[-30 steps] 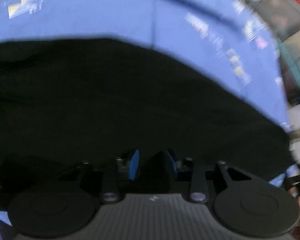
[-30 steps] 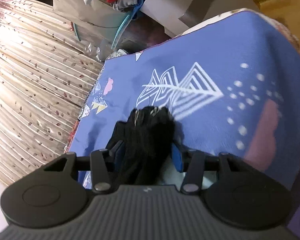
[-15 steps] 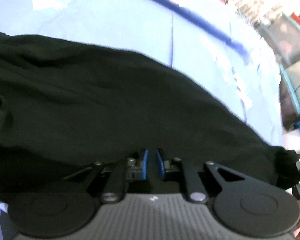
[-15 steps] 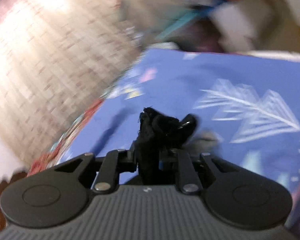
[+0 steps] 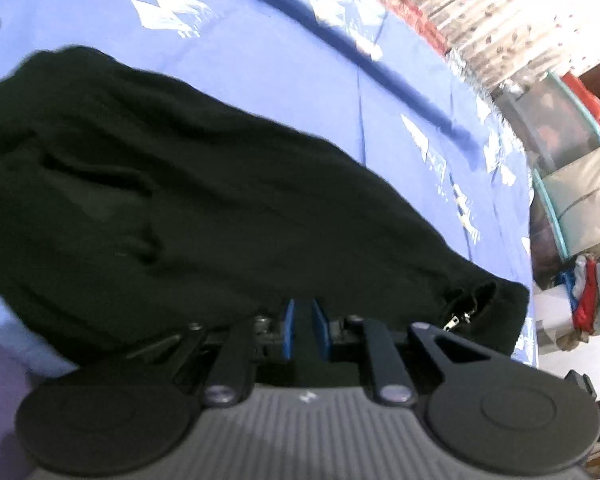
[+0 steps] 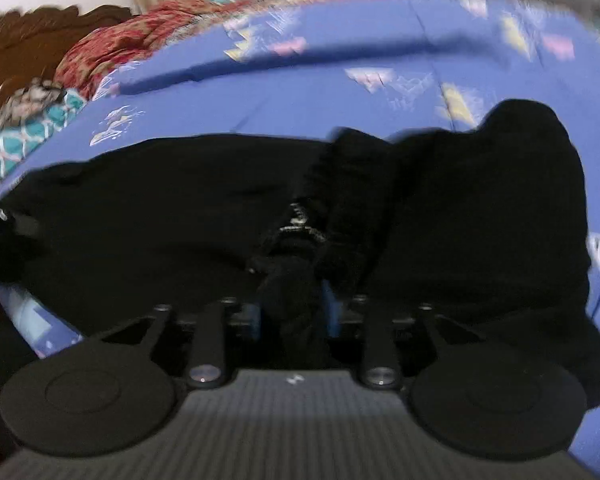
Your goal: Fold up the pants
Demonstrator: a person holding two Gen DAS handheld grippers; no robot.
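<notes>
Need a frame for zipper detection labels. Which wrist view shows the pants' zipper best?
Left wrist: the metal zipper pull is sharp at the edge of the black pants, right of the left gripper. Right wrist shows only blurred pale teeth in bunched cloth ahead of the right gripper.

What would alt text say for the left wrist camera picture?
Black pants lie spread across a blue patterned bedsheet, seen from just behind the left gripper. Its jaws, nearly shut, pinch the near edge of the cloth.
</notes>
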